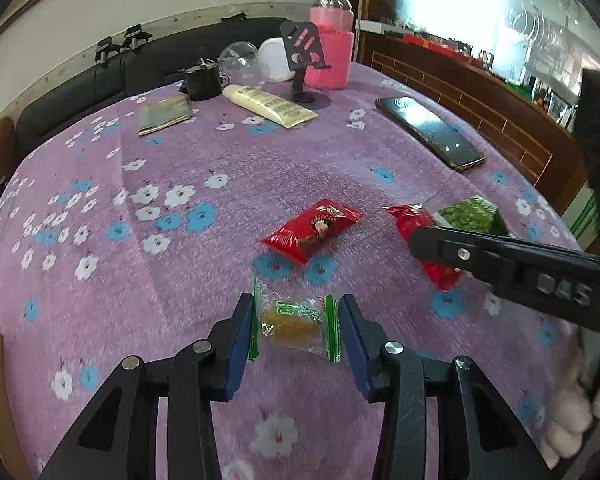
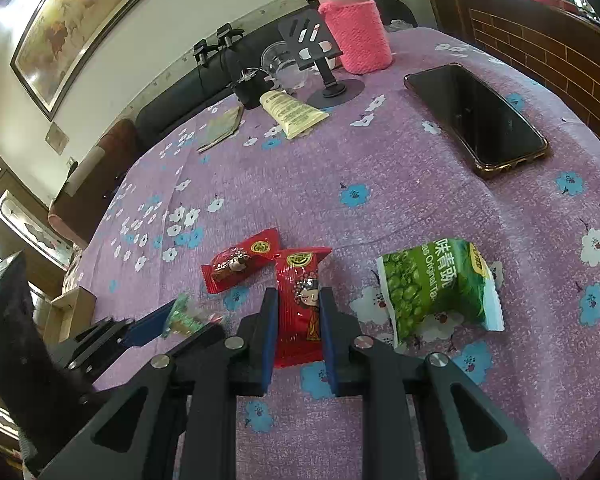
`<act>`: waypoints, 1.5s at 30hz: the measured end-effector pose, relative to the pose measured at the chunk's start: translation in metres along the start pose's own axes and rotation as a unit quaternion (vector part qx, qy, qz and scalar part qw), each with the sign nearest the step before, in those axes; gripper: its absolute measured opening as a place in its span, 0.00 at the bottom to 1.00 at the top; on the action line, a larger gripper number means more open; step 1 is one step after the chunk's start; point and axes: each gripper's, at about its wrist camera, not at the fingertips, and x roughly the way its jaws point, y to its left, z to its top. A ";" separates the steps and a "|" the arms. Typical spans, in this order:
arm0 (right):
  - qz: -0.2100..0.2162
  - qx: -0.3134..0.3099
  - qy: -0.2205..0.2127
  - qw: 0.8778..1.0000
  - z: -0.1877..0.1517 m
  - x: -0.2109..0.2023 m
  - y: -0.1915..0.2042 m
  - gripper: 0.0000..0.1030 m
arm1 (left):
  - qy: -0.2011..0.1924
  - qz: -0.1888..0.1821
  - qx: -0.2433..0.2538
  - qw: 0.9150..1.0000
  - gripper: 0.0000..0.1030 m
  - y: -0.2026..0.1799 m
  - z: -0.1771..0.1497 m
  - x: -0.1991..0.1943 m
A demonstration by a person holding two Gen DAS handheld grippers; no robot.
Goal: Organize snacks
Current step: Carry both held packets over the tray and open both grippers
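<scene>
My left gripper (image 1: 296,316) holds a clear candy packet with green ends (image 1: 294,322) between its blue pads, low over the purple flowered tablecloth (image 1: 180,160); the packet also shows in the right wrist view (image 2: 184,318). My right gripper (image 2: 298,312) is shut on a red snack packet with a cartoon face (image 2: 300,308), which lies on the cloth; it shows in the left wrist view (image 1: 416,226). A second red packet (image 1: 310,230) (image 2: 240,260) lies between them. A green pea snack bag (image 2: 436,284) (image 1: 472,216) lies right of the right gripper.
A black phone (image 1: 430,132) (image 2: 476,118) lies at the right. At the back stand a pink-sleeved jar (image 1: 332,48) (image 2: 354,24), a black phone stand (image 1: 304,60), a cream tube (image 1: 270,106), a clear cup (image 1: 238,60), a small black object (image 1: 202,80) and a flat packet (image 1: 164,114).
</scene>
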 end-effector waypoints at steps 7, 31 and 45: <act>0.022 -0.014 -0.008 1.000 -0.002 -0.004 0.007 0.18 | -0.027 -0.013 -0.044 0.999 0.43 0.014 -0.021 -0.043; 0.069 -0.146 0.000 0.987 -0.058 -0.025 0.119 0.18 | -0.131 0.127 -0.262 0.948 0.44 0.201 -0.187 -0.253; 0.142 -0.265 0.076 0.951 -0.109 0.008 0.302 0.19 | -0.093 0.159 -0.282 0.941 0.44 0.286 -0.190 -0.237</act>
